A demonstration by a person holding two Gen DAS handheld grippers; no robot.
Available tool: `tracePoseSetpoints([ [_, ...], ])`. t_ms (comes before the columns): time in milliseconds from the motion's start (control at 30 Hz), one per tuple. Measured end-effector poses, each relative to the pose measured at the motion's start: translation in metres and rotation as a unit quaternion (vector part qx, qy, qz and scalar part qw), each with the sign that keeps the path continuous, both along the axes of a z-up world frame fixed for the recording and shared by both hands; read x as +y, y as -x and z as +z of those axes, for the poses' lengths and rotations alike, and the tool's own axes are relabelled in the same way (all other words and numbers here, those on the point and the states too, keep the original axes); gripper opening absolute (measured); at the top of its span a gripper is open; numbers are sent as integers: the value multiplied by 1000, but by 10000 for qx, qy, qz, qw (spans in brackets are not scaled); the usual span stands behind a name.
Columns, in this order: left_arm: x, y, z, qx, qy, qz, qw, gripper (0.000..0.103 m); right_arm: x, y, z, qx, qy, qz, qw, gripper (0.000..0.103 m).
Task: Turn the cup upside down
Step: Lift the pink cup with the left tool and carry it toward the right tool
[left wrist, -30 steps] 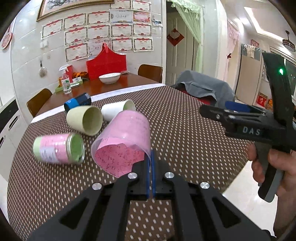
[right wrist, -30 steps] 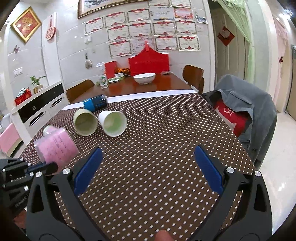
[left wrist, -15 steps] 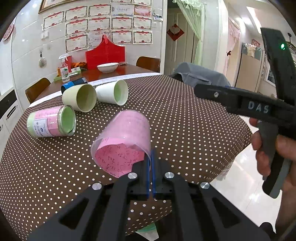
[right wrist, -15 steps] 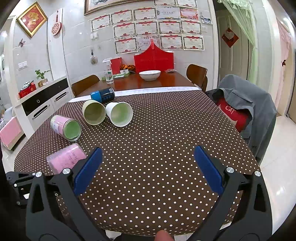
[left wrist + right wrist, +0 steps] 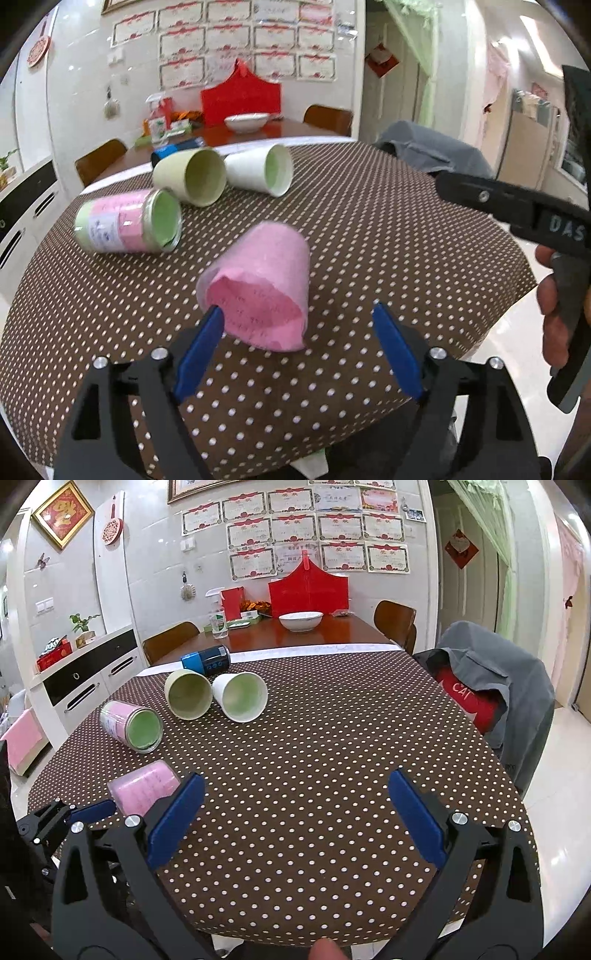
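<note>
A pink paper-lined clear cup [image 5: 260, 288] sits on the brown dotted tablecloth [image 5: 369, 236] near the table's front edge, its mouth tilted toward the camera. My left gripper [image 5: 295, 347] is open right behind it; the left blue pad [image 5: 199, 350] touches or nearly touches the cup's rim. The cup also shows in the right wrist view [image 5: 144, 788], with the left gripper's finger [image 5: 92, 810] beside it. My right gripper [image 5: 295, 823] is open and empty above the table's front, to the right of the cup.
A pink-labelled jar [image 5: 129, 221], a beige cup [image 5: 190, 177], a white cup [image 5: 260, 170] and a blue can [image 5: 206, 660] lie on their sides further back. A chair with a grey jacket [image 5: 495, 686] stands at the right. A wooden table with a bowl [image 5: 300, 621] is behind.
My left gripper was shut on the pink cup's rim and carried it toward the front edge. Now it has opened and the cup rests on the cloth.
</note>
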State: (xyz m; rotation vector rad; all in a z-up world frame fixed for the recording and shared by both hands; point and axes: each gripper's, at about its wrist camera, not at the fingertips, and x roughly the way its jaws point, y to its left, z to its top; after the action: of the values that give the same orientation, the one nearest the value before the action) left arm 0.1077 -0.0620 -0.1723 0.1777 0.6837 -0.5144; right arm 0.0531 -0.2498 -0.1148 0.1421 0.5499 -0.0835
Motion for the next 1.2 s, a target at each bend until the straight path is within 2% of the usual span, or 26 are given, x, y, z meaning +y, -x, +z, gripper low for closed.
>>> tracePoseSetpoints([
  [267,17,15,7,-87,53,69,9999,82,7,-4,4,13,-95,112,9999,97],
  [667,55,12,34,-487,68,609,9969,82,24,-19,10,115,-265,337,9990,97],
  [1200,81,5,61,-809,119,1106,9905,82,54,-45,10,620,-570,595,9947,97],
])
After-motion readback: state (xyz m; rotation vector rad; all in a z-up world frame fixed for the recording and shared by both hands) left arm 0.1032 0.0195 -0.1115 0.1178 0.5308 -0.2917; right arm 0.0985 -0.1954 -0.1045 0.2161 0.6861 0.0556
